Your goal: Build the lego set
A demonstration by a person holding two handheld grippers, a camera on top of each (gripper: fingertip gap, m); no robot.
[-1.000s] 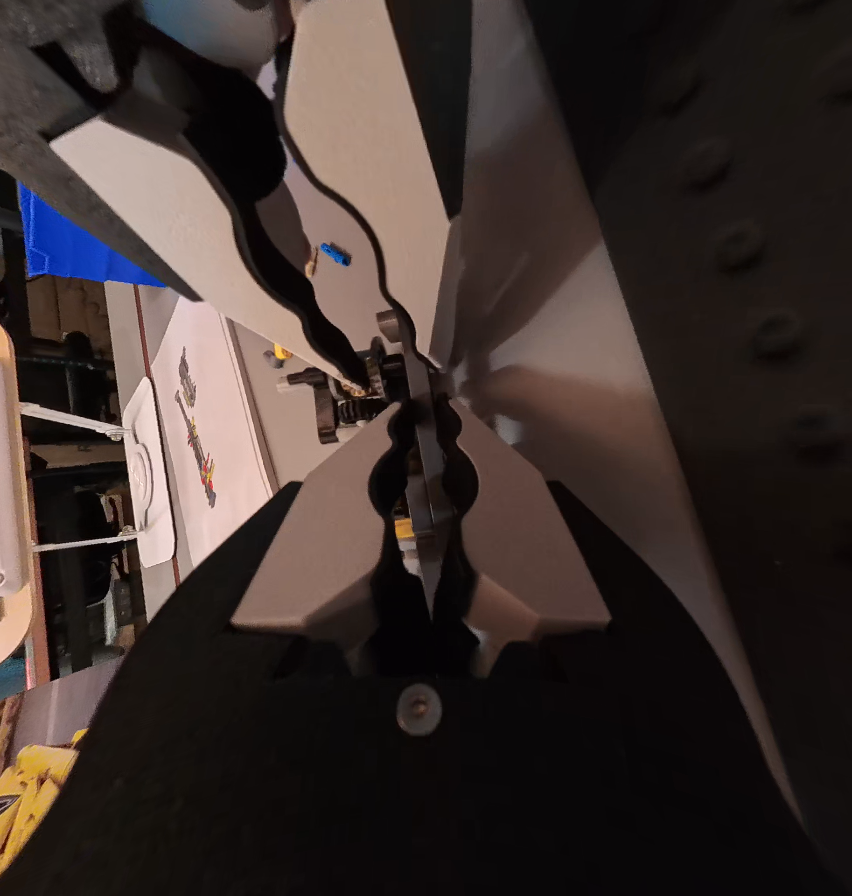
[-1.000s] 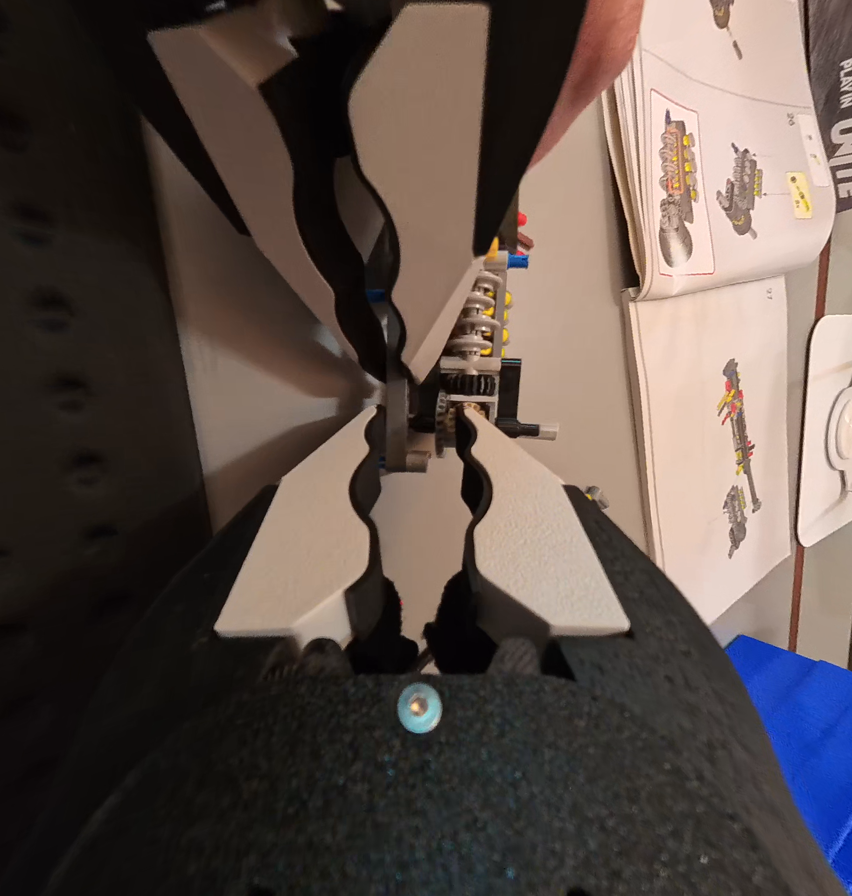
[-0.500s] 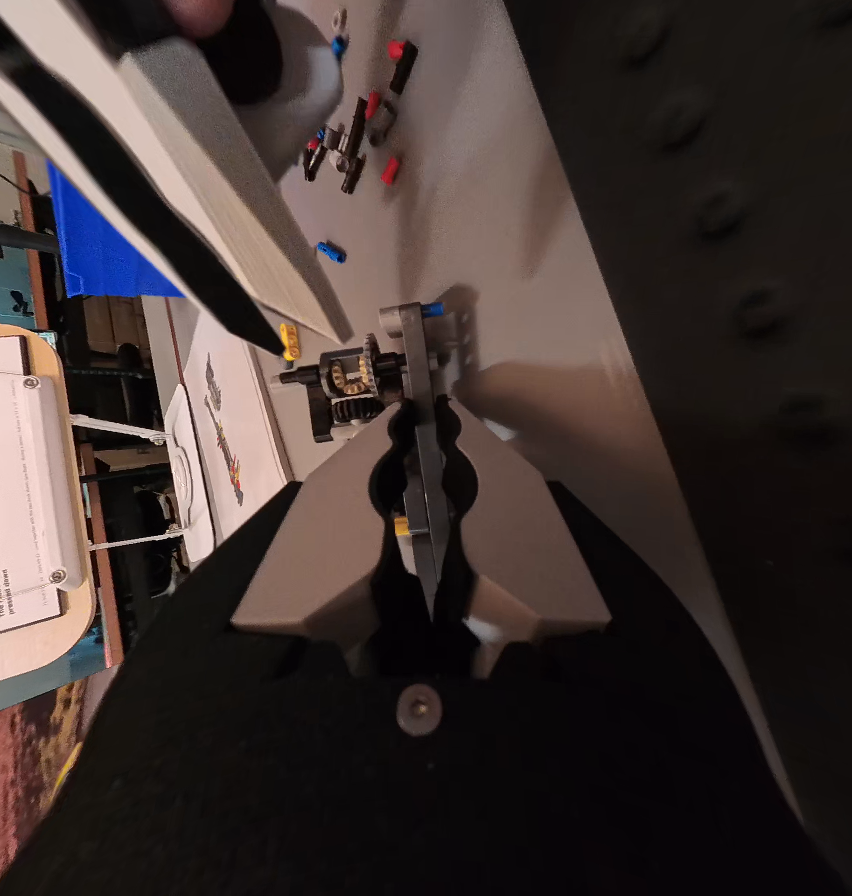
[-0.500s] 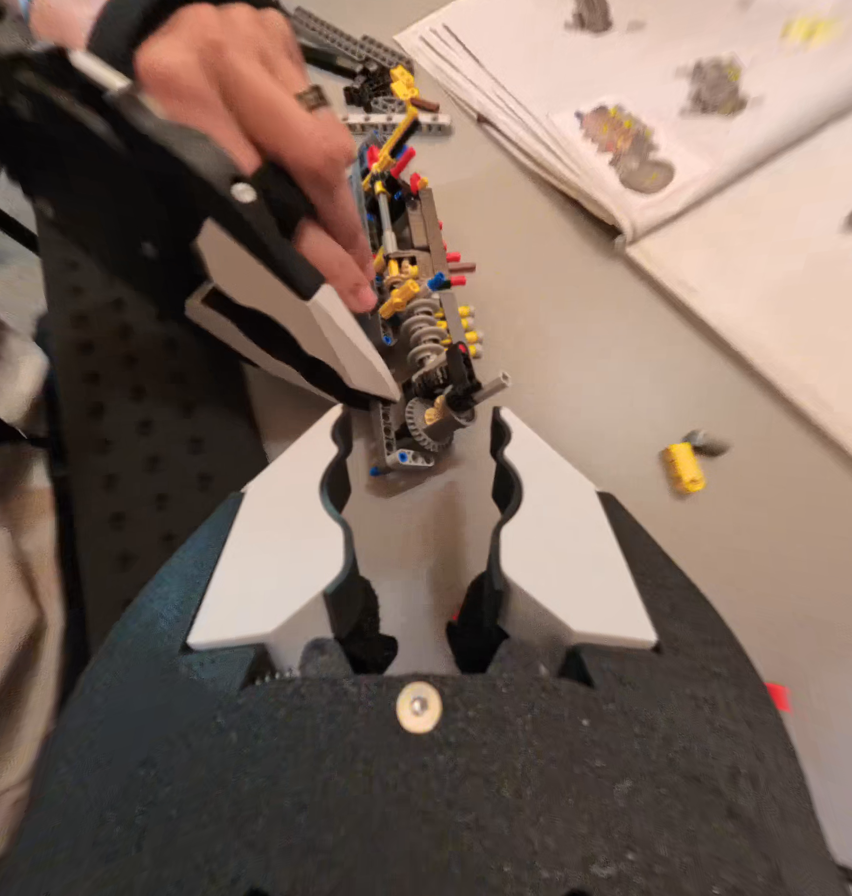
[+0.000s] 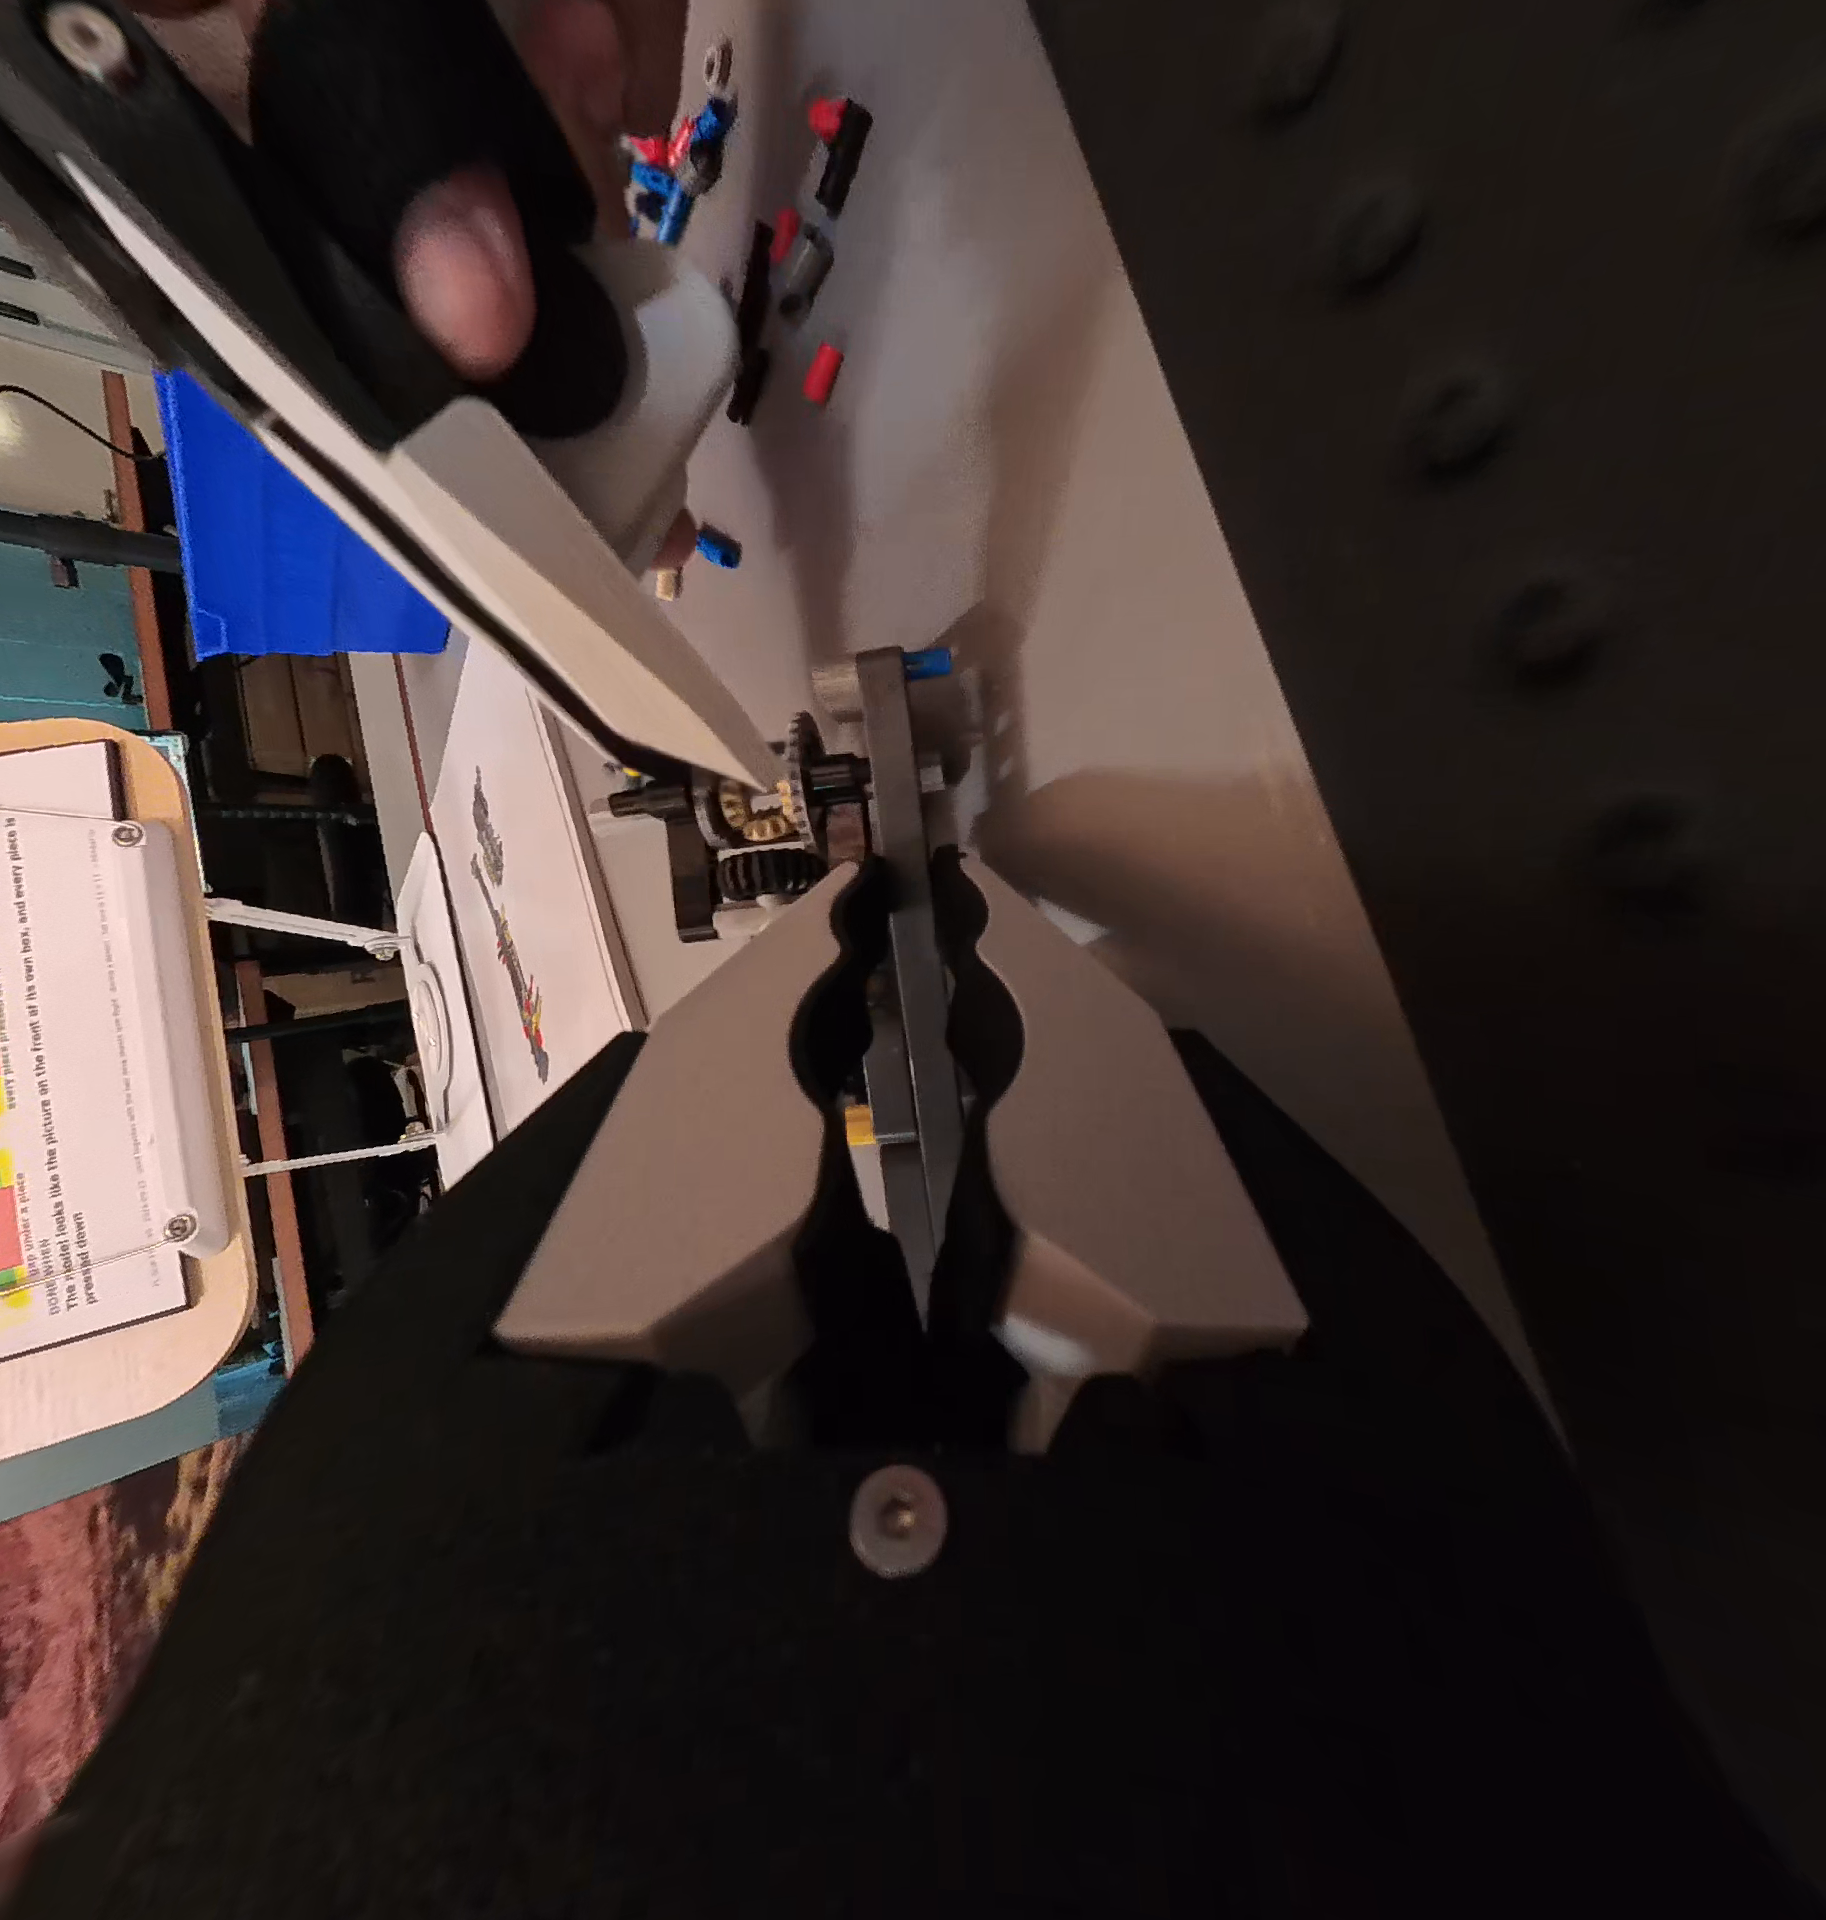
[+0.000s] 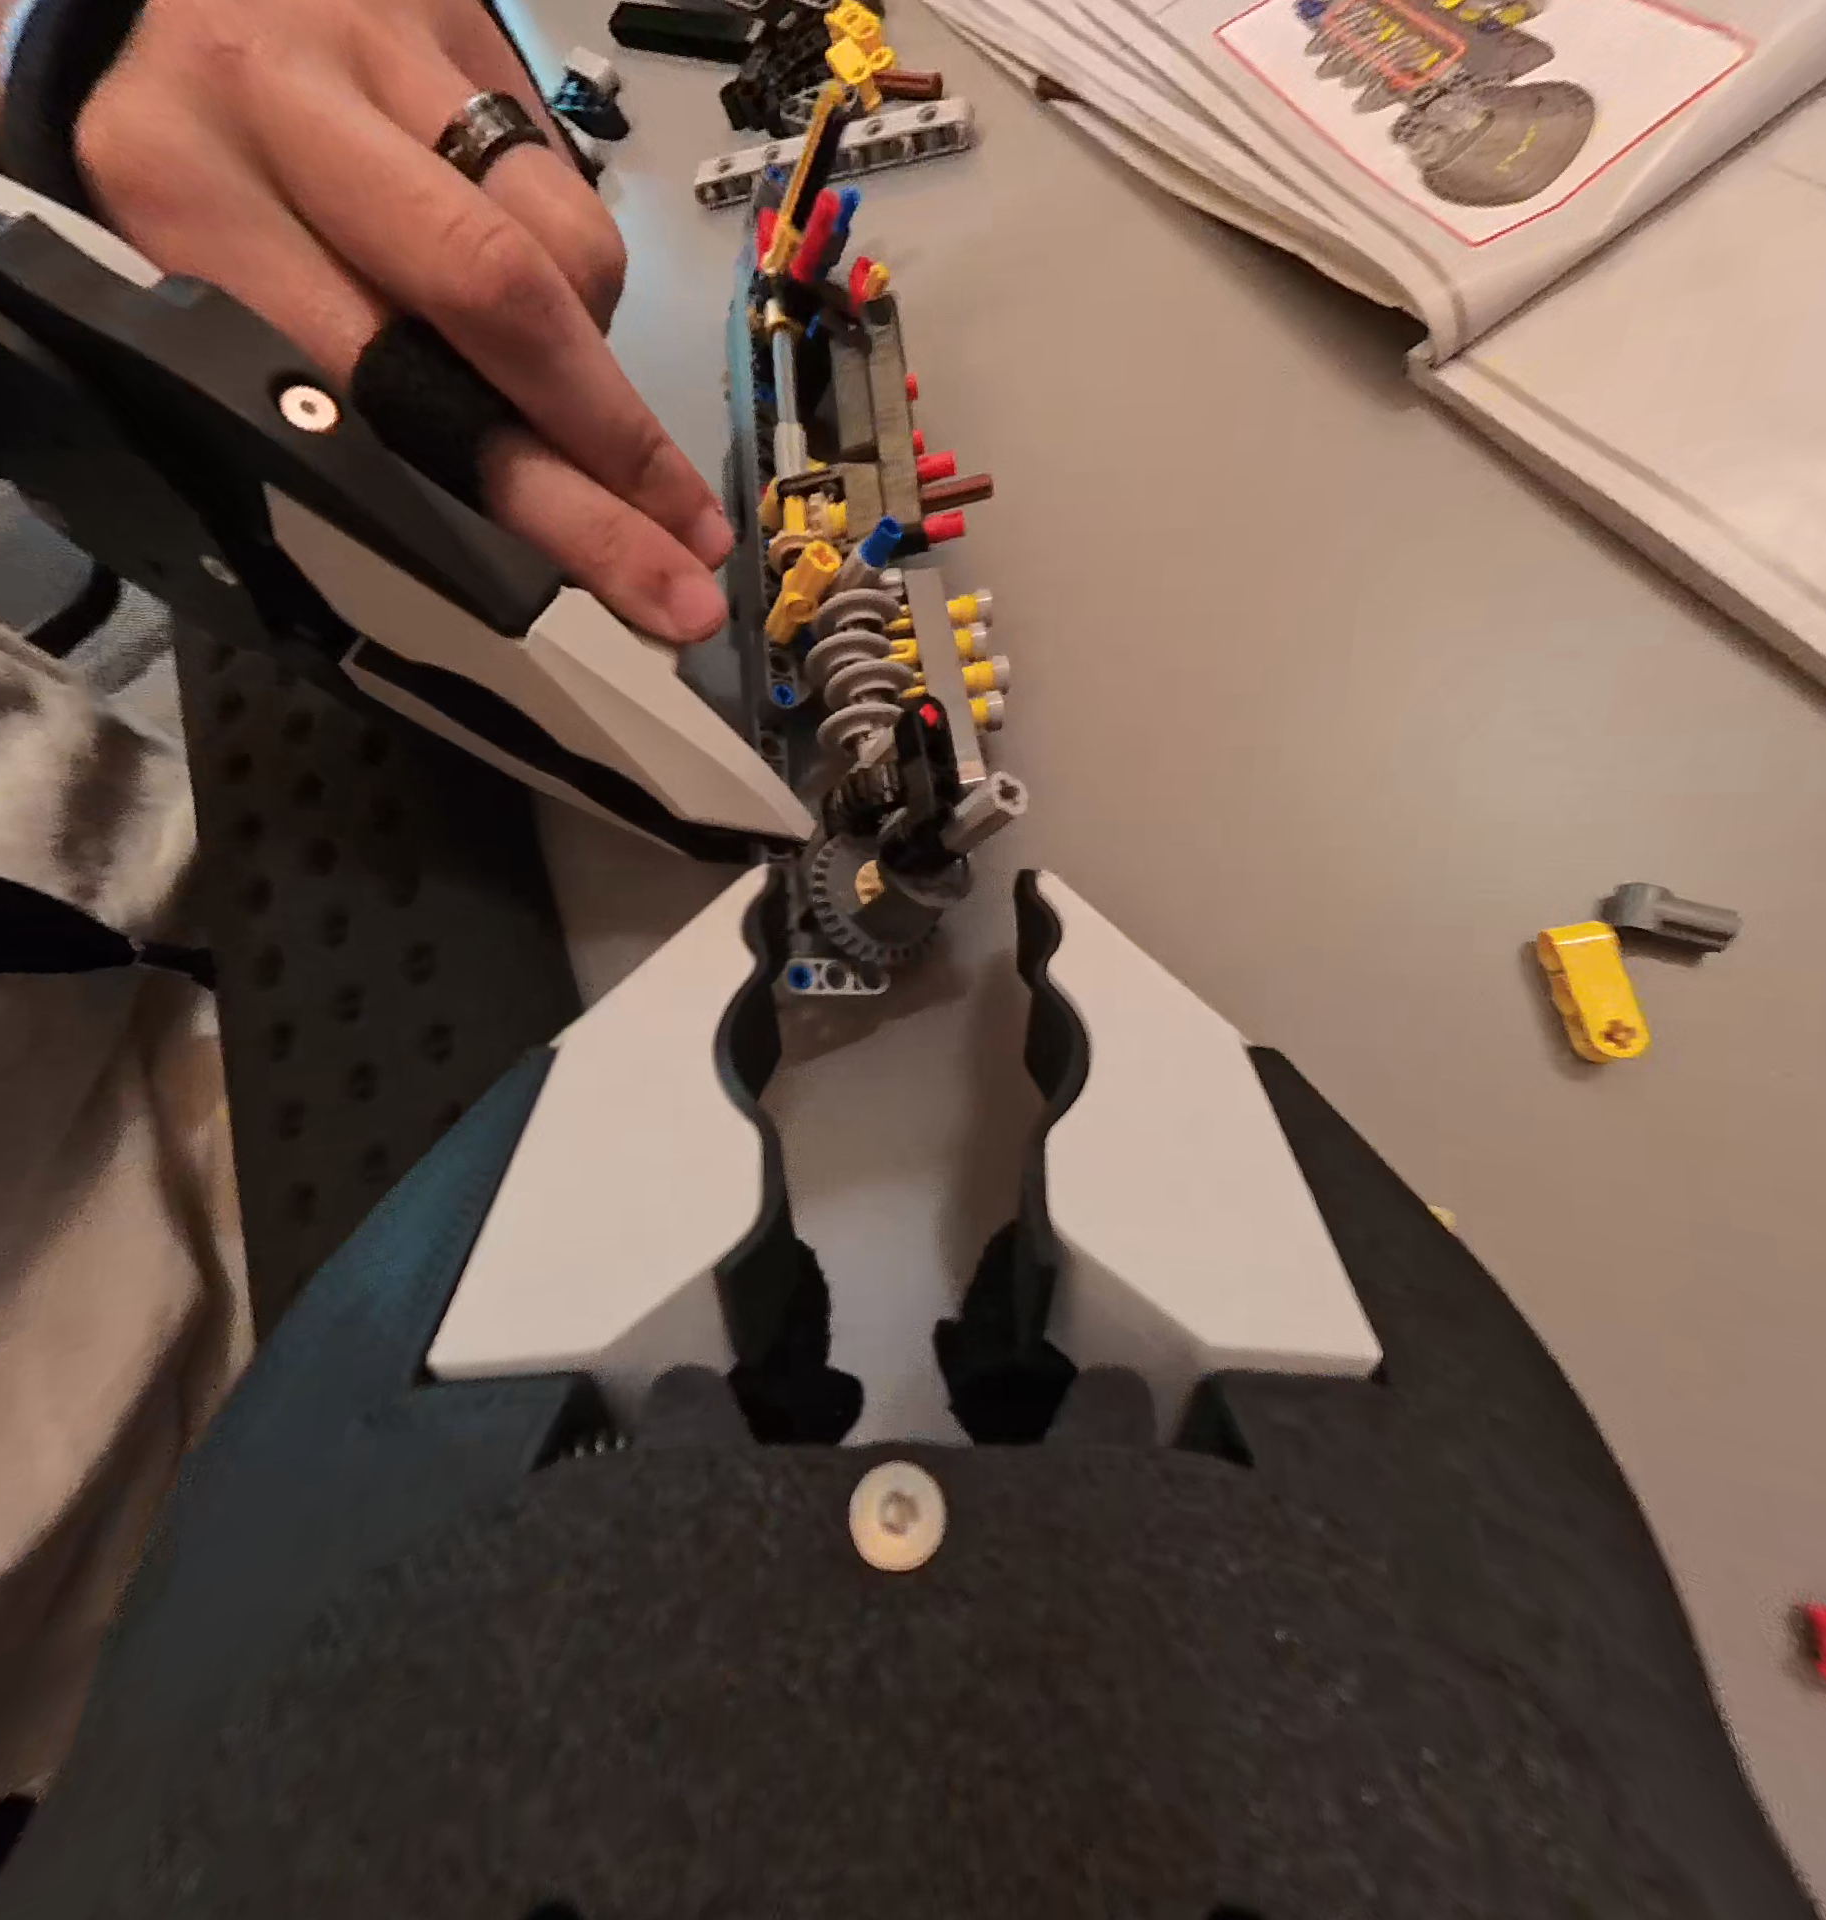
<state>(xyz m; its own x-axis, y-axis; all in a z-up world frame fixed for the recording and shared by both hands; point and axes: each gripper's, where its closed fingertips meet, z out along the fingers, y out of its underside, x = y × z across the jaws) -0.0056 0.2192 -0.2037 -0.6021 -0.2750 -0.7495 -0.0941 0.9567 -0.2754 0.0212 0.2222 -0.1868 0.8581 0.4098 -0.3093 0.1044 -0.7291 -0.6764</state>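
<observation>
**Left tongs gripping the model, right tongs apart**

The long lego model (image 6: 847, 582) lies on the grey surface (image 6: 1252, 727). Left tongs (image 5: 904, 883) are clamped on its dark grey side beam; right tongs (image 6: 893, 904) stand wide, their tips flanking the model's gear end. Right of the model the surface is bare up to two loose pieces, one yellow (image 6: 1589, 992) and one grey (image 6: 1673, 914). An open instruction booklet (image 6: 1511, 208) lies beyond.

Grey table (image 6: 1304, 644): lego model (image 6: 857, 582), manual (image 6: 1511, 208), yellow piece (image 6: 1589, 987).
</observation>
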